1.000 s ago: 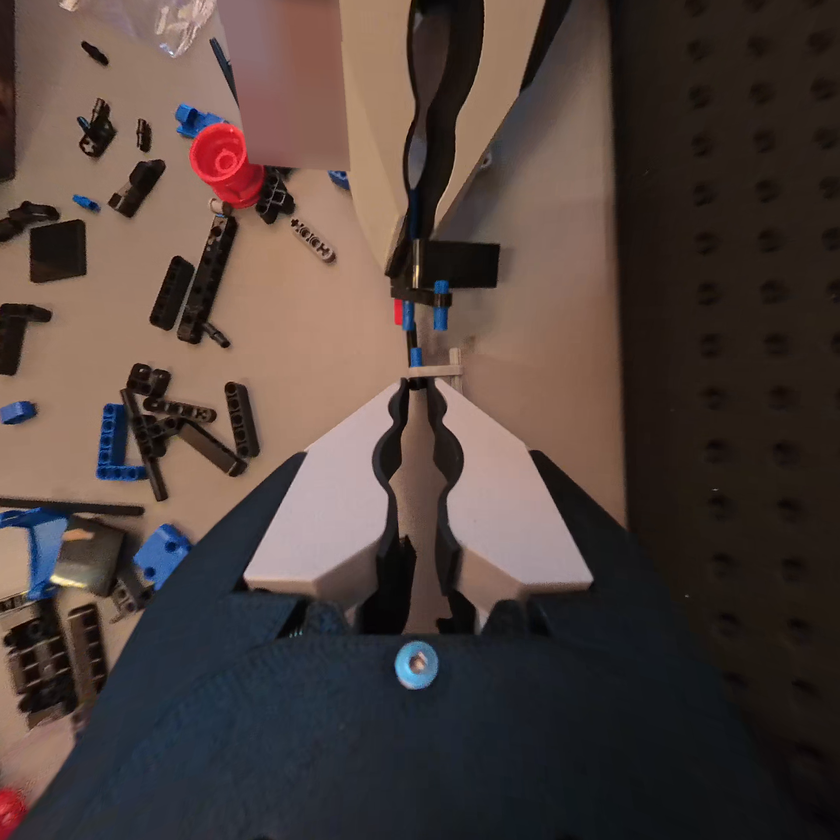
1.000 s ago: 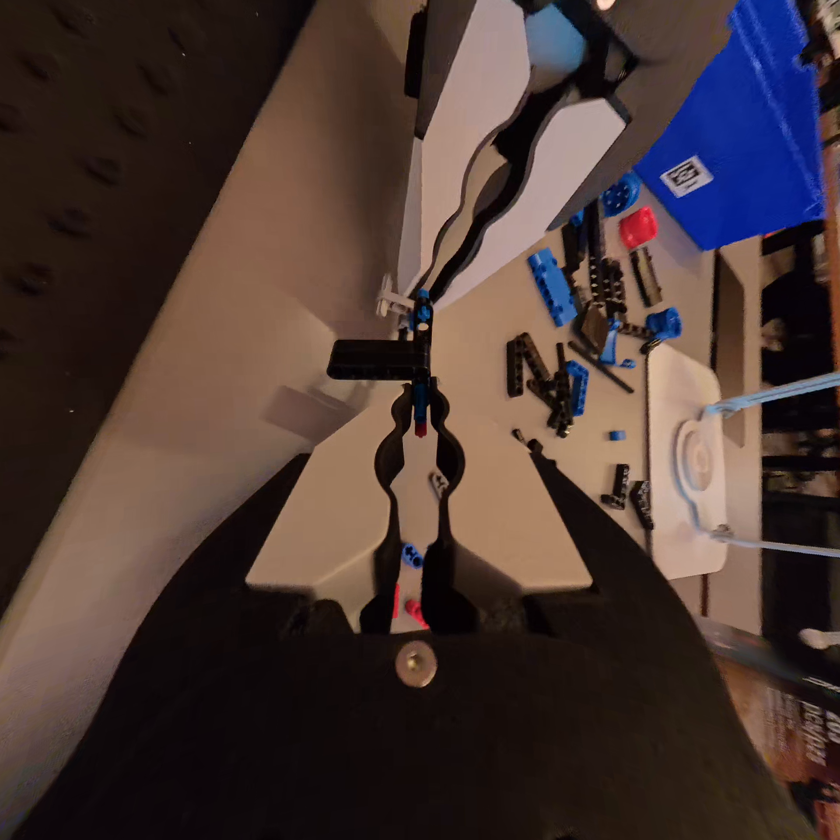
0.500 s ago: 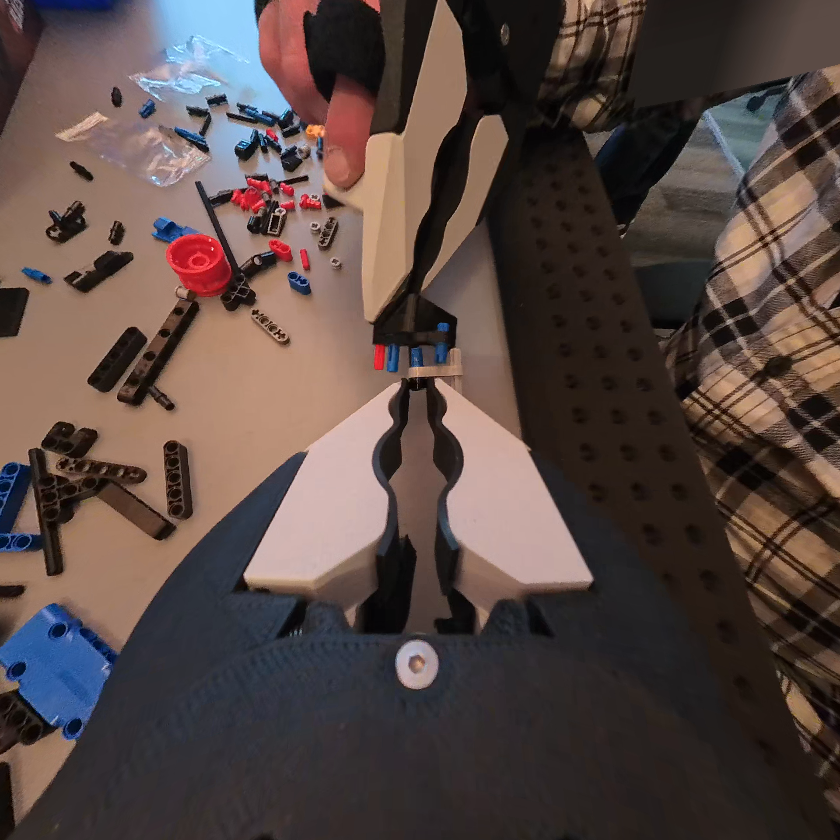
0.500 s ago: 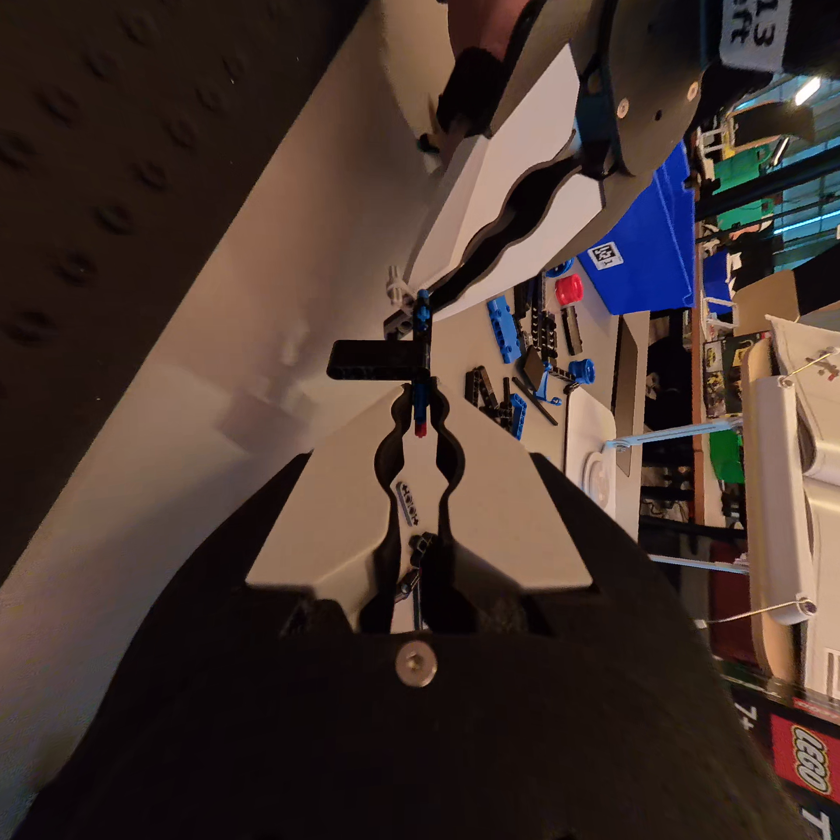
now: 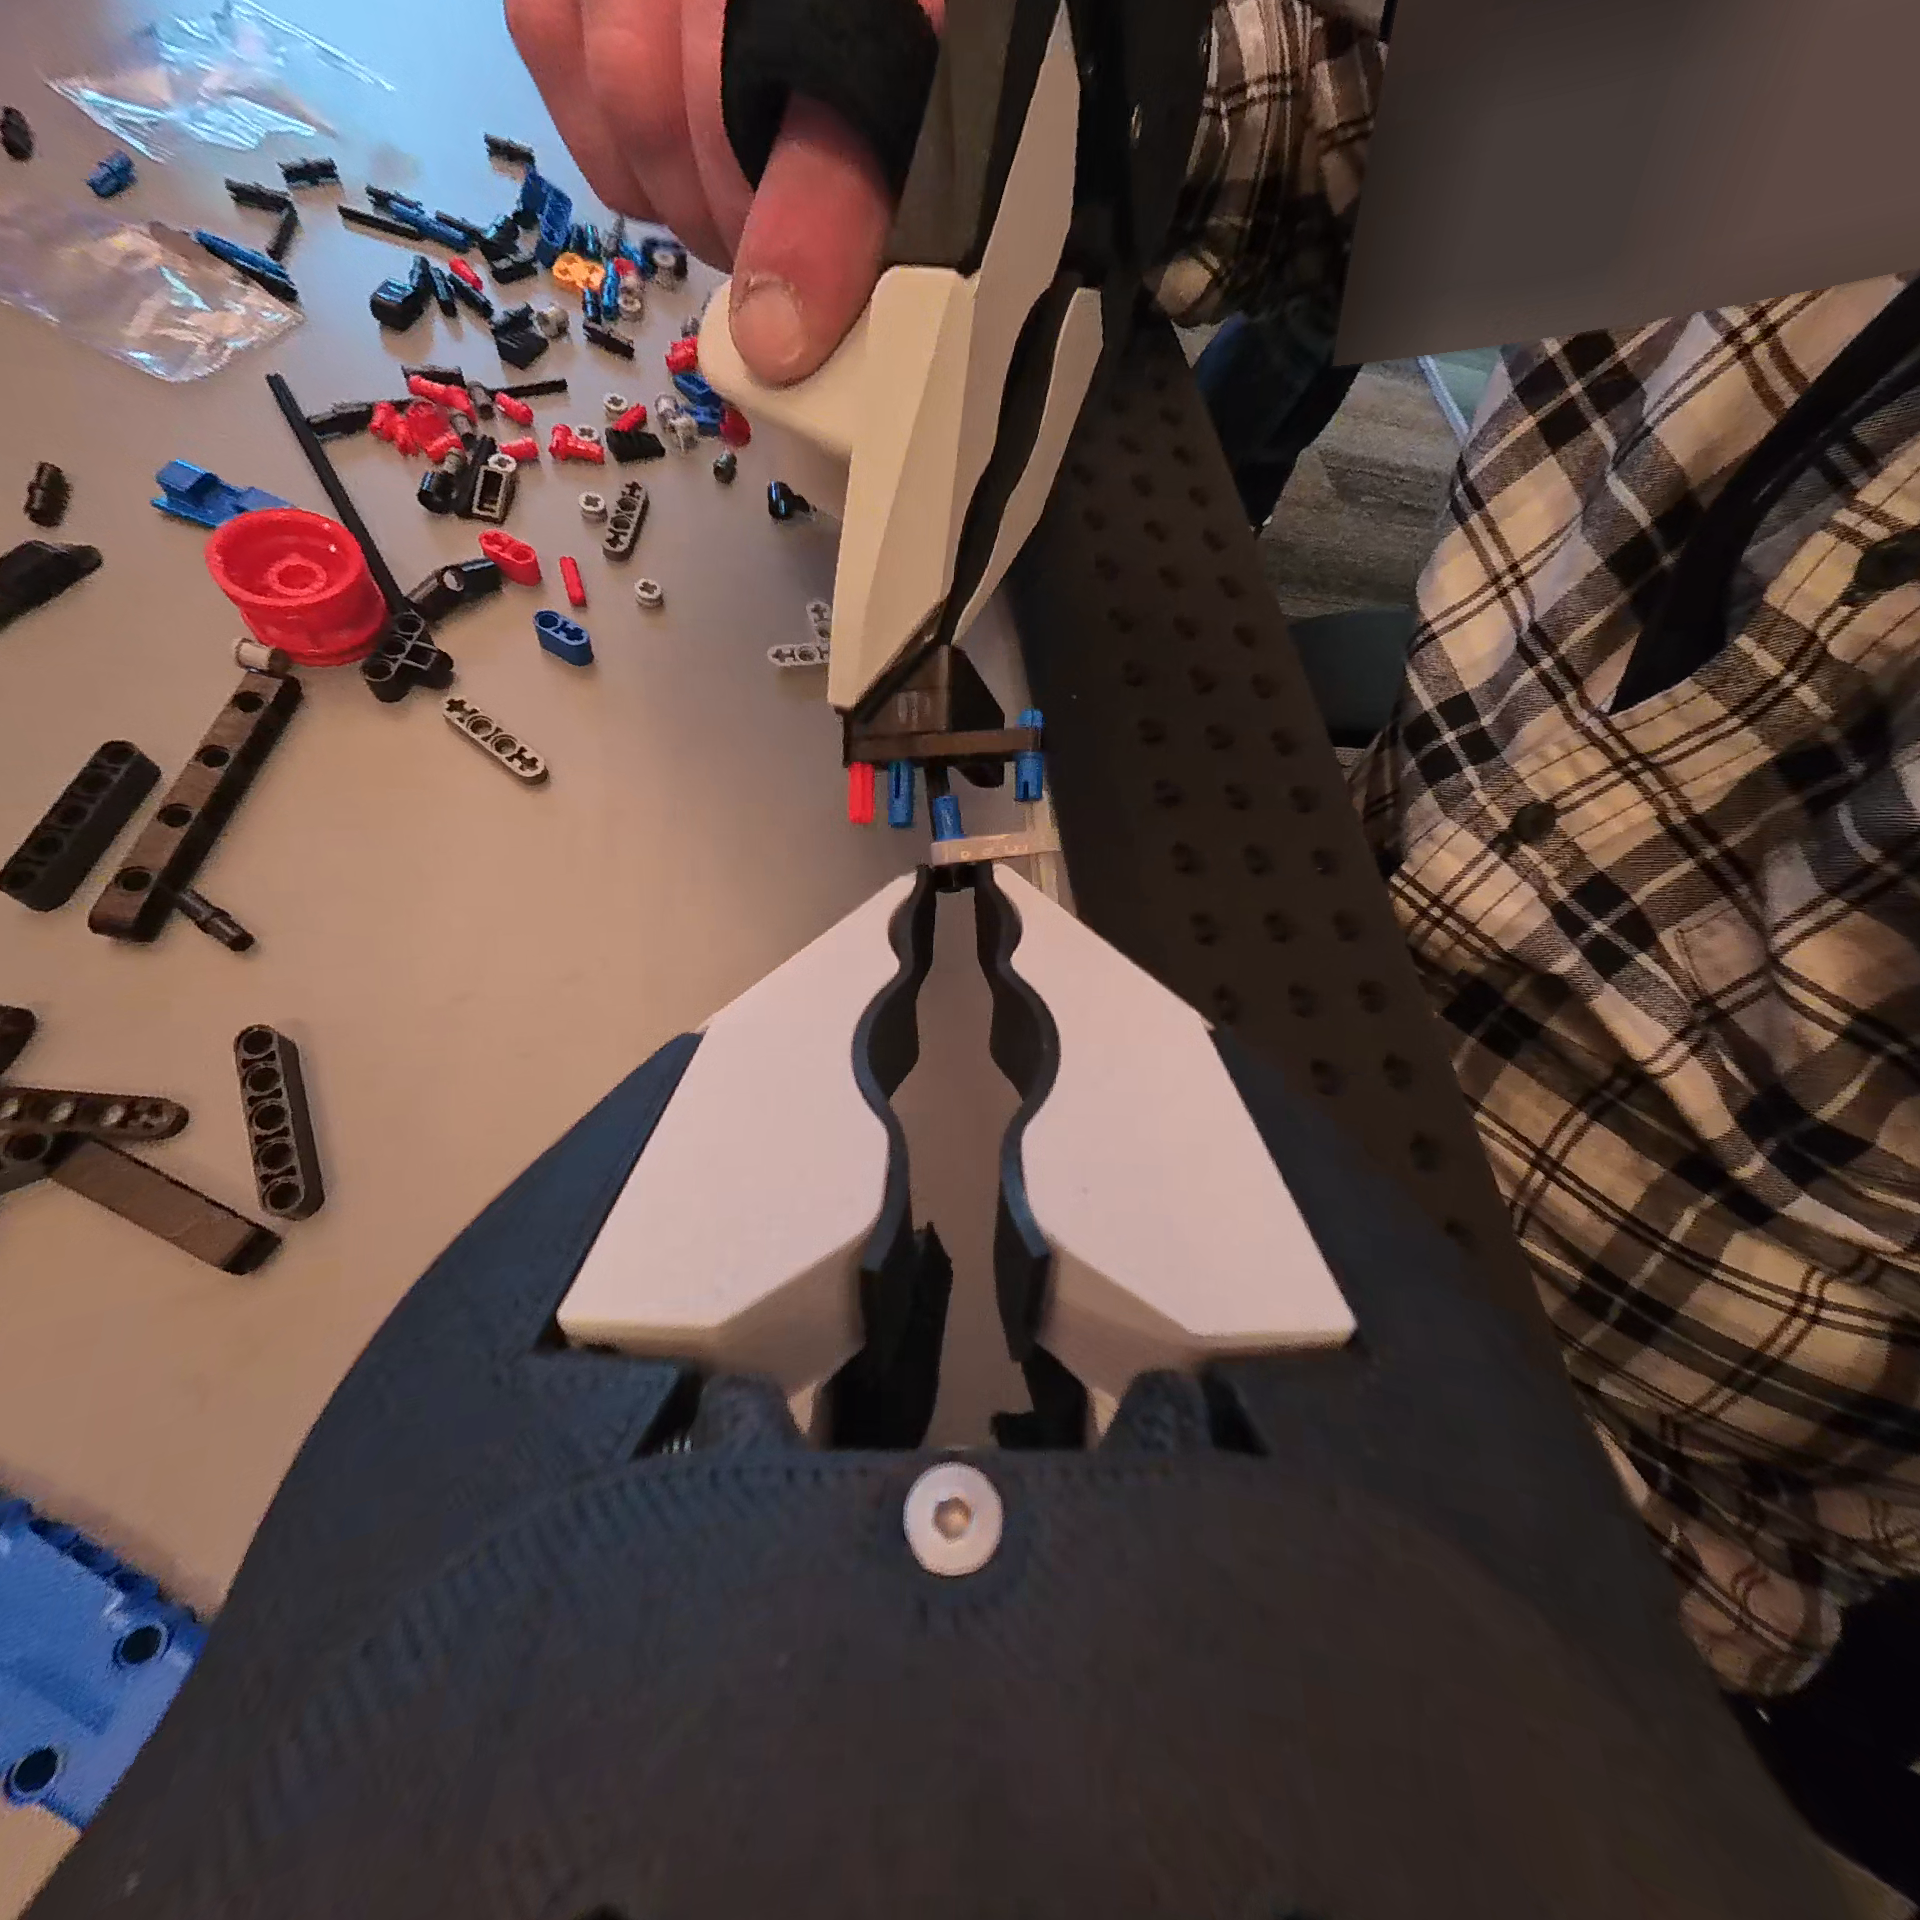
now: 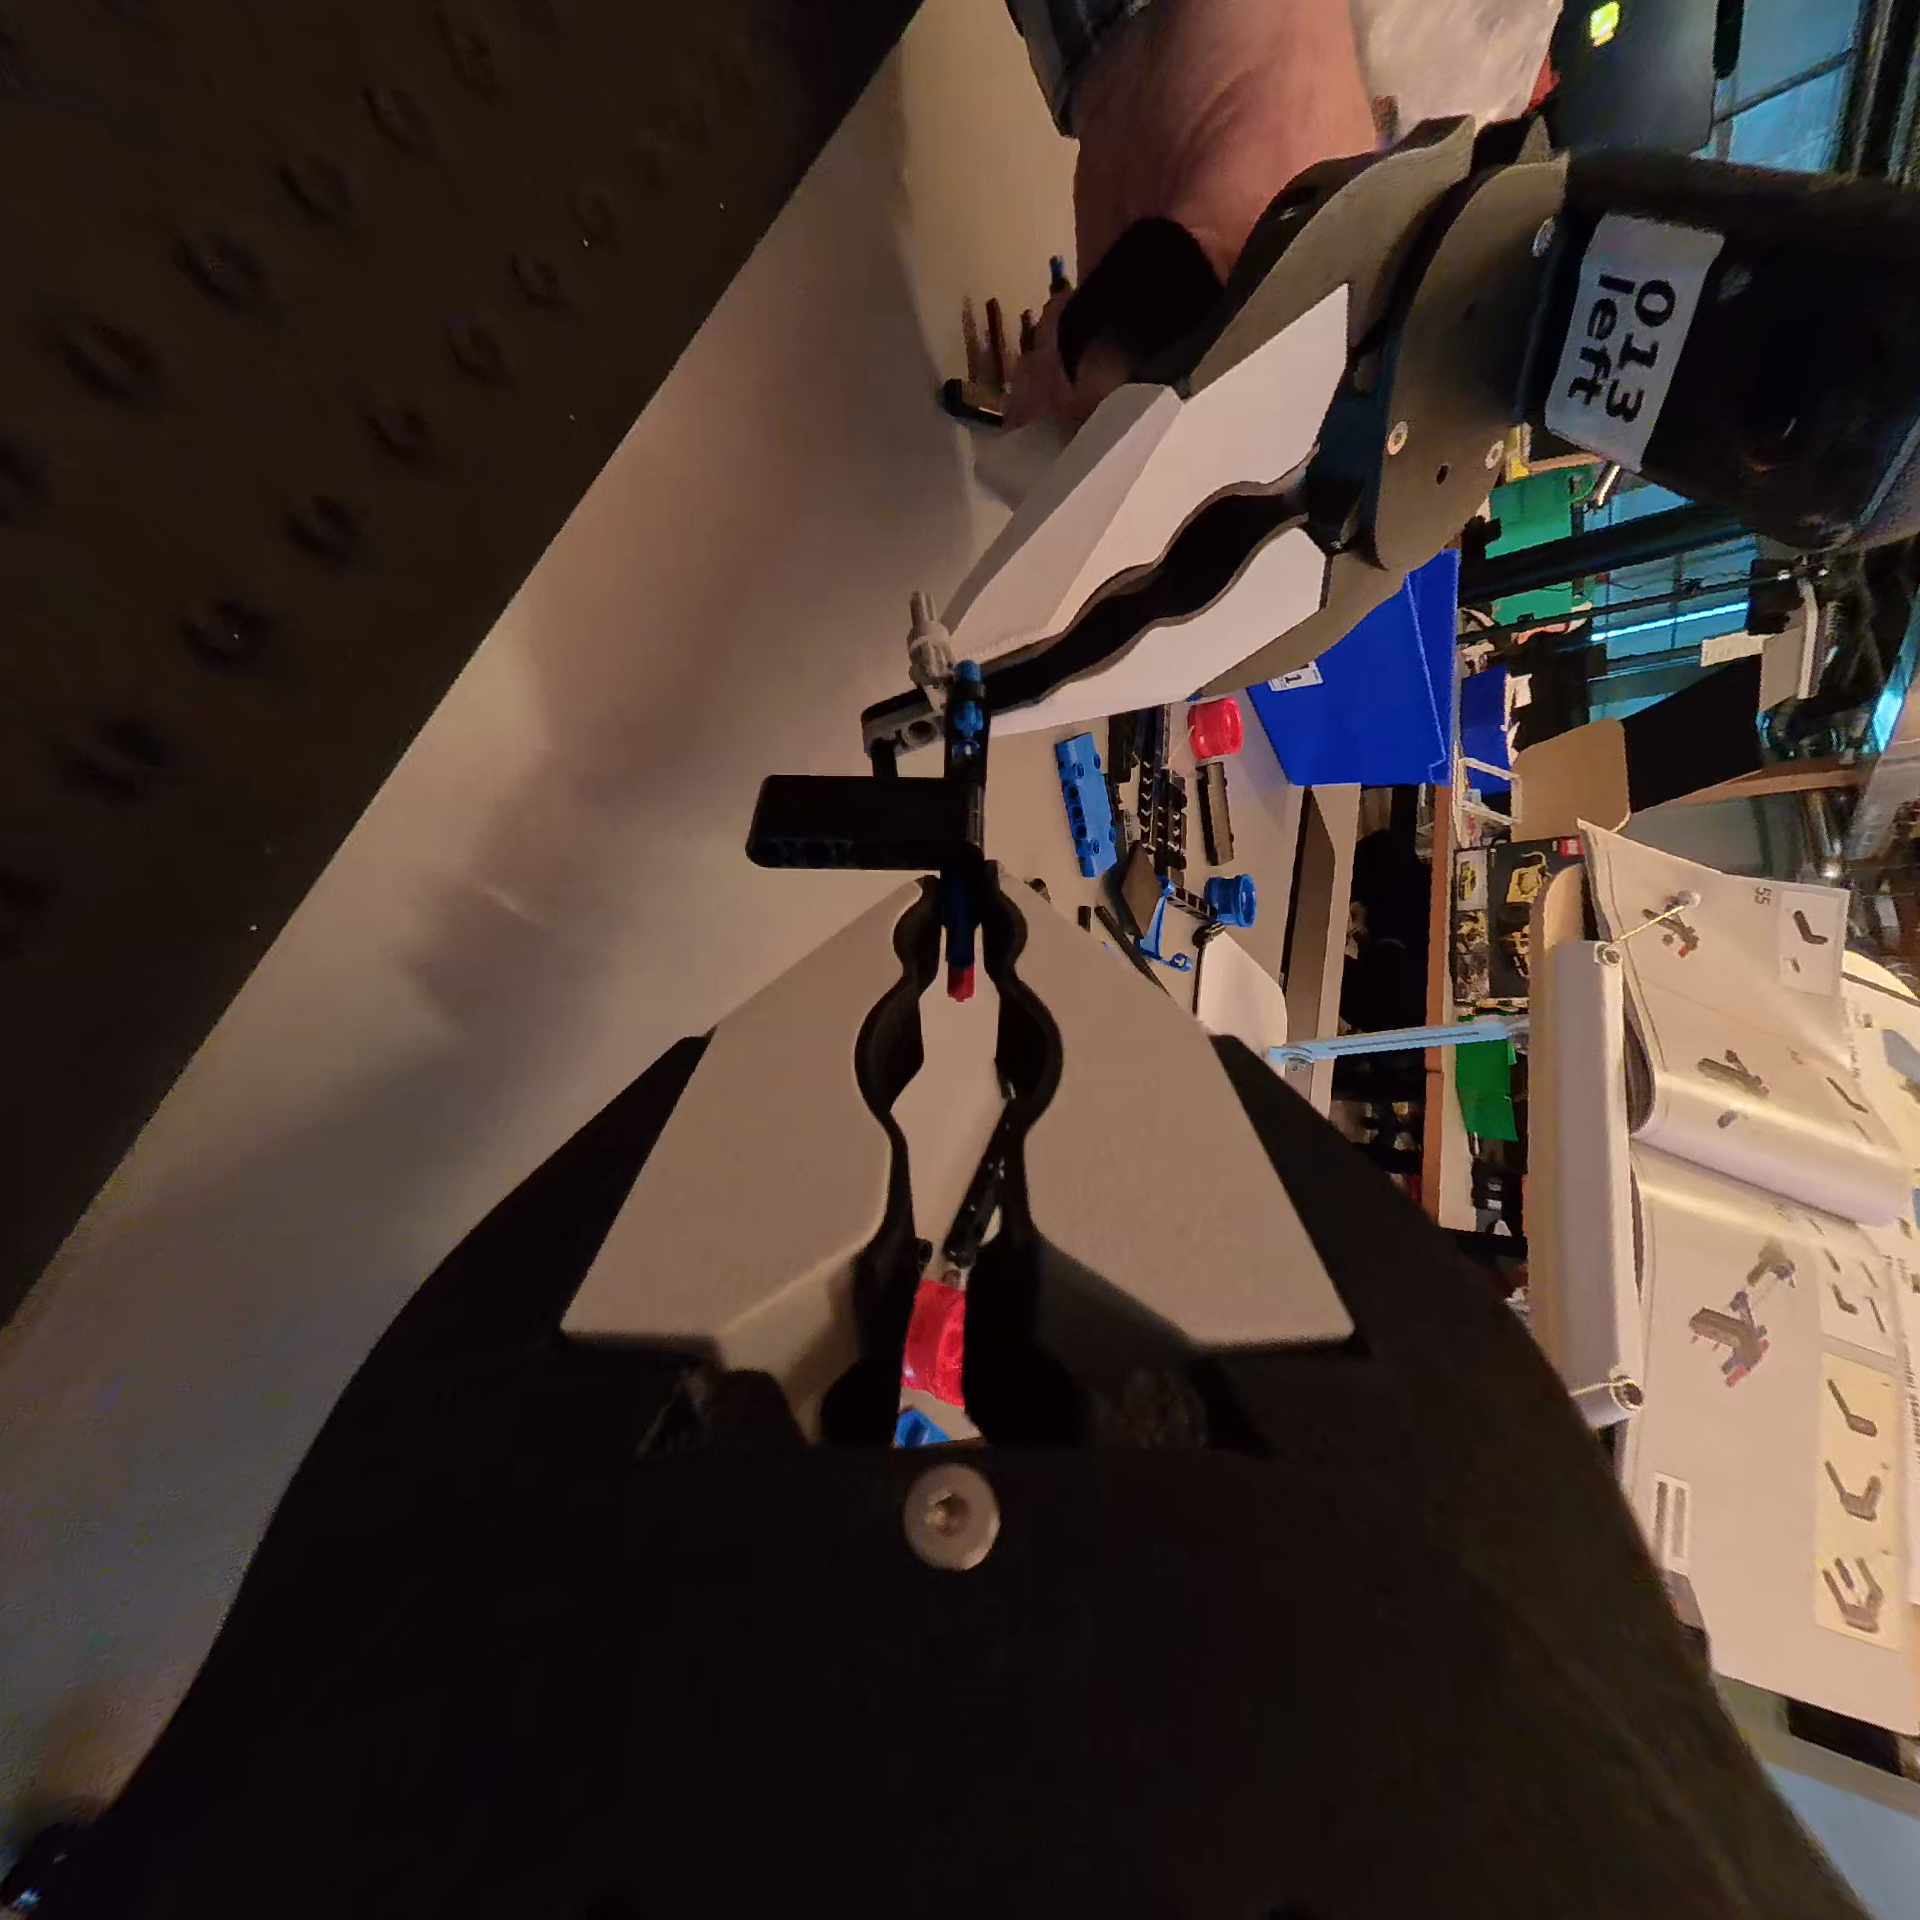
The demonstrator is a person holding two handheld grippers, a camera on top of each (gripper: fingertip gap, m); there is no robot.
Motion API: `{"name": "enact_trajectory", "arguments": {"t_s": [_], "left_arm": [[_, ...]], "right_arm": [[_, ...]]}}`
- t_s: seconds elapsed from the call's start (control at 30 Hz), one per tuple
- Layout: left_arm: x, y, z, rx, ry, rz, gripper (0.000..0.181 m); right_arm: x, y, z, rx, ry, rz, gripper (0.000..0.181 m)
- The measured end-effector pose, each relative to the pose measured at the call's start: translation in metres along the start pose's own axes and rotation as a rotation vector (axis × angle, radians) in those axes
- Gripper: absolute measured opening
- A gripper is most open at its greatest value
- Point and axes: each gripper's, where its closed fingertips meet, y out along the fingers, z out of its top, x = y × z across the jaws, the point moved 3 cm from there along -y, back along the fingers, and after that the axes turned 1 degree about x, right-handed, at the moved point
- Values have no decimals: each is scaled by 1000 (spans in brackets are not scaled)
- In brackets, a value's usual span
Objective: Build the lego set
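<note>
Now the counter (image 5: pixel 582 935), with its scatter of loose black, blue and red pieces, fills only the left side of the left wrist view. A second ago it filled almost all of it. A black perforated panel (image 5: pixel 1174 727) and a plaid shirt (image 5: pixel 1662 935) have come in on the right, so I judge that both tools have been tipped up and lifted clear of the surface. My right gripper (image 6: pixel 961 904) comes down from above in that view, with a hand (image 5: pixel 727 156) on its housing. Its jaws are nearly closed and pinch the black assembly (image 6: pixel 852 836), an L of beams held in the air well above the counter. My left gripper (image 5: pixel 954 883) has its jaws drawn in to a narrow slit at the tips, clamped on a small light grey connector (image 5: pixel 982 850). The beam now lies level across the left wrist view, where before it stood on end, and its row of pegs points down at me. One blue pin (image 5: pixel 945 816) meets the grey connector just as it did a second ago. The join looks lined up but I cannot tell whether it is seated, so I judge a straight push along the pin is what remains.
</note>
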Motion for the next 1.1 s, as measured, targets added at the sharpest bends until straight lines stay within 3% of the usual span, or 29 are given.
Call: {"name": "enact_trajectory", "arguments": {"t_s": [0.43, 0.67, 1.1], "left_arm": [[9, 1, -4, -68, 9, -79, 5], [10, 5, -8, -94, 9, -70, 6], [12, 12, -12, -120, -16, -125, 5]], "right_arm": [[-4, 2, 6, 14, -12, 3, 6], [-14, 1, -8, -46, -30, 62, 5], [-20, 11, 5, -42, -118, 15, 5]]}}
